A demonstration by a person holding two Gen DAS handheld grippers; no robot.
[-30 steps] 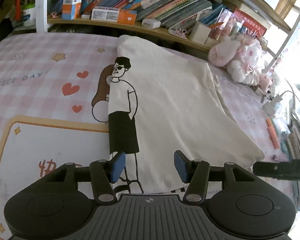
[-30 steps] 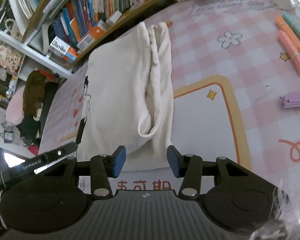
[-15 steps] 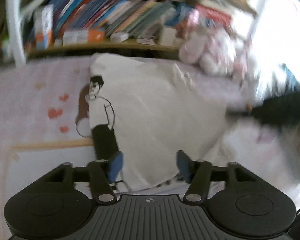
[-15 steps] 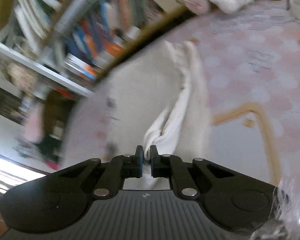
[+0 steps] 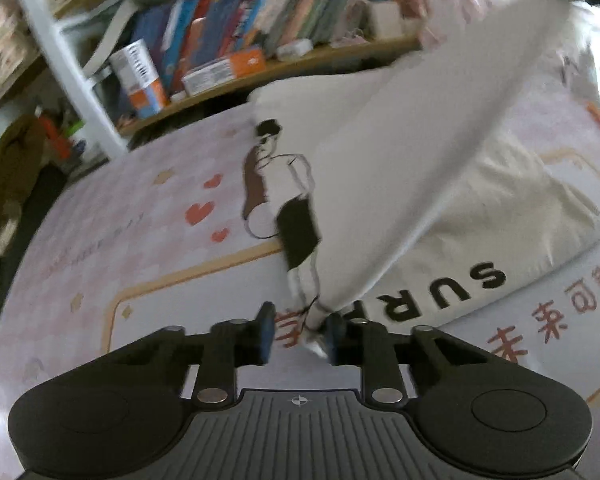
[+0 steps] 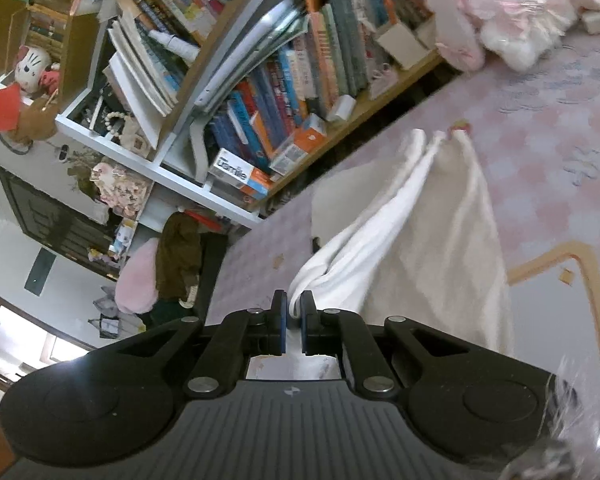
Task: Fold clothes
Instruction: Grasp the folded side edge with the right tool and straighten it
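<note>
On the pink checked mat (image 5: 112, 240) in front of the bookshelf (image 5: 236, 40), a cream T-shirt (image 5: 480, 216) lay partly spread and partly lifted. At the left of the left wrist view, red hearts (image 5: 199, 213) were printed on the mat, and just right of them the shirt's cartoon figure (image 5: 288, 200) showed on the fabric. Further right, a taut fold of the shirt rose diagonally towards the upper right corner, with dark letters reading "SUR" on the layer beneath it. The left gripper (image 5: 300, 334) had a bunched corner of the shirt between its blue pads; its jaws were closing, the cloth lying against the right pad with a gap on the other side.

In the right wrist view, books (image 6: 284, 92) filled the shelves at left, and a pink plush toy (image 6: 508, 12) sat at the upper right. The right gripper (image 6: 294, 322) was clamped tight on a white edge of the shirt, which hung away from it in long folds over the mat.
</note>
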